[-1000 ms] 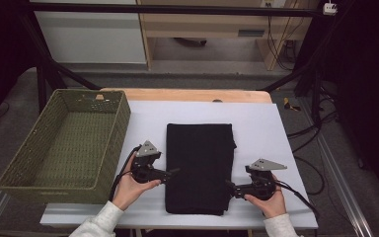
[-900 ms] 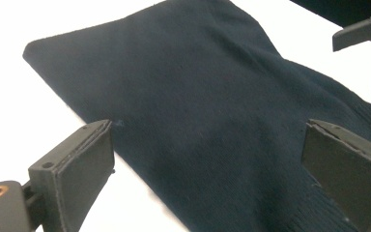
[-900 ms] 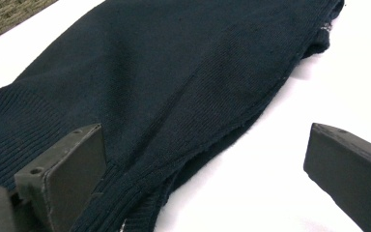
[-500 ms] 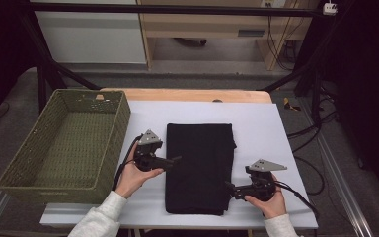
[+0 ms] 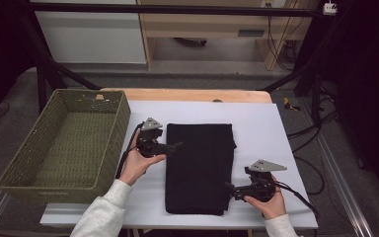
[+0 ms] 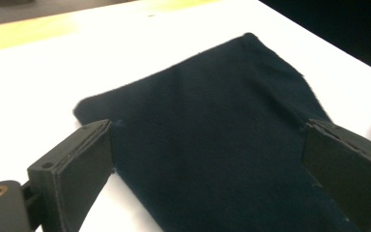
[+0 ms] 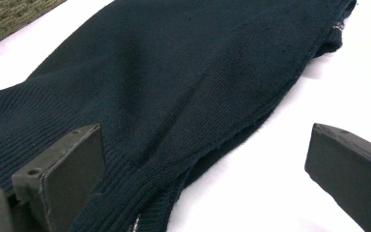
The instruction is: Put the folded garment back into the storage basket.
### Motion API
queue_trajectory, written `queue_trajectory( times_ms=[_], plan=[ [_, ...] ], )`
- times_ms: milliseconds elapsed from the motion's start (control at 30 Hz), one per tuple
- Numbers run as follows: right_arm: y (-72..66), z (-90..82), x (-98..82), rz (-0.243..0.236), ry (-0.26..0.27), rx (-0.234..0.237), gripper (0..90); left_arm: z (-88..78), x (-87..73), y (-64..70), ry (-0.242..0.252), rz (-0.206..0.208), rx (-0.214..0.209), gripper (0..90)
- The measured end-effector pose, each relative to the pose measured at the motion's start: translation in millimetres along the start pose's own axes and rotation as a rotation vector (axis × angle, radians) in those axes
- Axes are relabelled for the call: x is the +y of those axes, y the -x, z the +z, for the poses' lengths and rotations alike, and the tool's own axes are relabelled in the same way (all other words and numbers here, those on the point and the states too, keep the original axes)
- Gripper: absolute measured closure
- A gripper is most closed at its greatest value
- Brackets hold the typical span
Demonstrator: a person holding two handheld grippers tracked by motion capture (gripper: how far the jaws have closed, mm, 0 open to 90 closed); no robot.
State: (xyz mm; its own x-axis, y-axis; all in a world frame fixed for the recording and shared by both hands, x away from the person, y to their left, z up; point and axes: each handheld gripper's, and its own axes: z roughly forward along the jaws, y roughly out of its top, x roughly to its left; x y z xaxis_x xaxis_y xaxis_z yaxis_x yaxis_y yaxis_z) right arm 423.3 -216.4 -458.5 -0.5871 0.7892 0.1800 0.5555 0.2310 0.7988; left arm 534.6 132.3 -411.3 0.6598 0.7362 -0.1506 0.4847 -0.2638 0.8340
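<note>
Folded dark navy knit sweater [image 5: 200, 168] lies flat on the white worktop [image 5: 266, 133], roughly mid-worktop, long axis running away from the person; ribbed hem at the near end, seen up close in the right claw view [image 7: 183, 96]. Far right corner bulges out a bit past the fold line. In the left claw view the sweater [image 6: 222, 130] shows as a smooth dark panel w/ a rounded far corner, white worktop [image 6: 77, 63] around it. Left claw [image 5: 173, 146] sits at the sweater's left edge, approx level w/ its upper half, pointing right across the fabric; its 2 jaws stand wide apart, nothing between them but the cloth lying below, 1 jaw over the left edge & the other over the fabric farther in. Can't tell if the jaw tips touch the cloth. Right claw [image 5: 232, 188] is at the sweater's near right edge, close to the hem, pointing left; jaws also spread wide, gripping nothing, 1 jaw over the ribbed hem & the other over bare worktop [image 7: 290, 159] just beside the sweater edge. Each claw is held by a hand, light sleeves coming in from the near side; grey 3-cornered plate on top of each, black cable trailing off. Olive-green woven basket [image 5: 103, 101] stands at the left end of the worktop, well apart from the sweater, near the left hand [image 5: 137, 163]. A wooden strip runs along the far edge of the worktop.
</note>
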Motion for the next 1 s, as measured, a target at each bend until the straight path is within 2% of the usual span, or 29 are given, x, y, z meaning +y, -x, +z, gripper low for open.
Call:
queue_trajectory(
  times_ms=[200,333,467,633,833,1000],
  plan=[
    [-0.2,0.2,-0.3,-0.001,-0.002,-0.002,1.4,8.6,1.9,-10.4,-0.003,-0.015,0.046,4.1],
    [-0.7,0.3,-0.8,0.000,-0.006,0.002,1.4,17.2,4.2,-19.9,0.009,-0.055,0.072,4.2],
    [-1.1,0.4,-1.1,0.001,-0.004,0.006,1.4,27.4,6.1,-24.0,-0.013,-0.049,0.098,6.0],
    [-2.6,0.5,-1.8,0.008,-0.002,0.016,1.4,41.2,7.6,-28.4,-0.040,-0.022,0.128,8.9],
    [-3.7,1.9,-2.1,-0.001,-0.009,0.020,1.4,54.8,1.9,-36.4,-0.048,-0.035,0.173,12.8],
    [-5.5,2.5,-2.2,0.005,-0.017,0.020,1.4,64.7,-4.2,-43.1,-0.077,-0.078,0.163,19.9]
  ],
)
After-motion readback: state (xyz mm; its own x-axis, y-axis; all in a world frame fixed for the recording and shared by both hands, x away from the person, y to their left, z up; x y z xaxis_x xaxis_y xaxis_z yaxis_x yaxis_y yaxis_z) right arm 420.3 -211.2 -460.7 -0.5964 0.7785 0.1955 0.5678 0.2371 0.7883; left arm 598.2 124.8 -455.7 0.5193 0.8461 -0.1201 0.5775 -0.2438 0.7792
